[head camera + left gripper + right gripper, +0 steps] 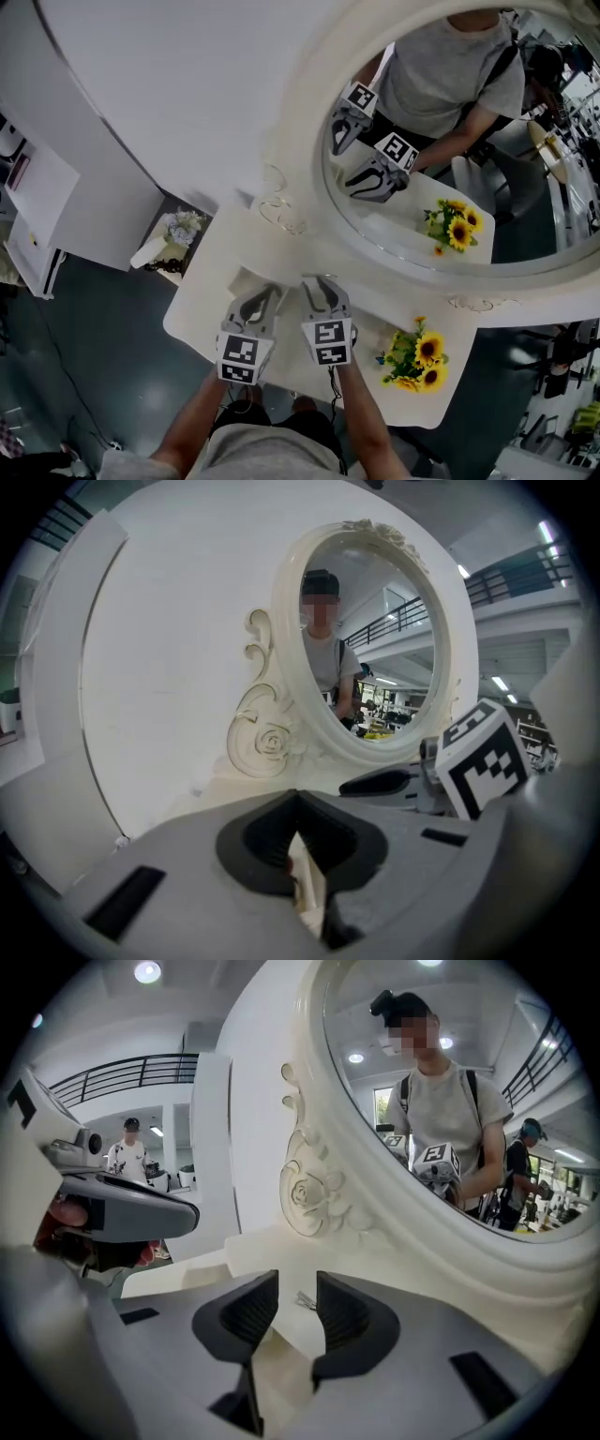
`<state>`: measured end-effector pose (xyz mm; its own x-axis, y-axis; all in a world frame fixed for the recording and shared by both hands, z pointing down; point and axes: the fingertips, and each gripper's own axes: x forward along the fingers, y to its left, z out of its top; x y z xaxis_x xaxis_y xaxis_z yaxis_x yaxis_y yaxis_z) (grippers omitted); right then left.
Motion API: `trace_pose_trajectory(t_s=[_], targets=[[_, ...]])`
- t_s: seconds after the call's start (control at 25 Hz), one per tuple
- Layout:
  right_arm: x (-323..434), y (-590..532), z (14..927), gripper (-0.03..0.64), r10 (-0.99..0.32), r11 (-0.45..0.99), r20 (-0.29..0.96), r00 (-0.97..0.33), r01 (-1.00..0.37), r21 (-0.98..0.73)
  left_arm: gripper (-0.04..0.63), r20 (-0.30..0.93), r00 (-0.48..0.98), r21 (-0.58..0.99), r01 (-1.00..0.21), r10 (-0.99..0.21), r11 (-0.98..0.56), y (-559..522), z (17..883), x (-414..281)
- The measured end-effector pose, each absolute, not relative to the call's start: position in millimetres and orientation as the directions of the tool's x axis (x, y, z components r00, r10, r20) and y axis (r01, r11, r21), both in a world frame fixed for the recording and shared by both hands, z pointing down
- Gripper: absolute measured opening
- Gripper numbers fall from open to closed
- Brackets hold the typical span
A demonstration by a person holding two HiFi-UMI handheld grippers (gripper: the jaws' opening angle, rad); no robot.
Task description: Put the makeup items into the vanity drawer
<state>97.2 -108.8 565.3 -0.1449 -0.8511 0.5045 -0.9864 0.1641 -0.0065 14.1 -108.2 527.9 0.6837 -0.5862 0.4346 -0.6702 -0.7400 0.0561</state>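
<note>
Low in the centre of the head view, the right gripper (323, 289) has its fingers released. A silvery thing (302, 1299), perhaps a makeup item, lies on the table (202, 300) just beyond their gap. The left gripper (265, 302) hangs just beside it, fingers clenched, with nothing I can make out between them. I cannot tell where the drawer is.

Risks, as I judge them:
- The fingers may nudge the flat, small thing toward the mirror (525, 187) base instead of pinching it.
- The grippers may bump each other.
- A wide swing right could topple the sunflowers (420, 354).
</note>
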Motion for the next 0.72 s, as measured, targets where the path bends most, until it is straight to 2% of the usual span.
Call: trace_pose_trajectory(t_s=[0.24,0.72], targets=[[94,-120,590,0.123,-0.813,0.16,0.57,-0.124,-0.987,0.014,0.0,0.452,0.684,0.07,-0.667,-0.573,-0.741,-113,537,9],[94,-135,606,0.12,-0.786,0.148,0.615,-0.073,-0.986,0.072,0.0,0.465,0.678,0.079,-0.673,-0.57,-0.736,-122,546,-3]])
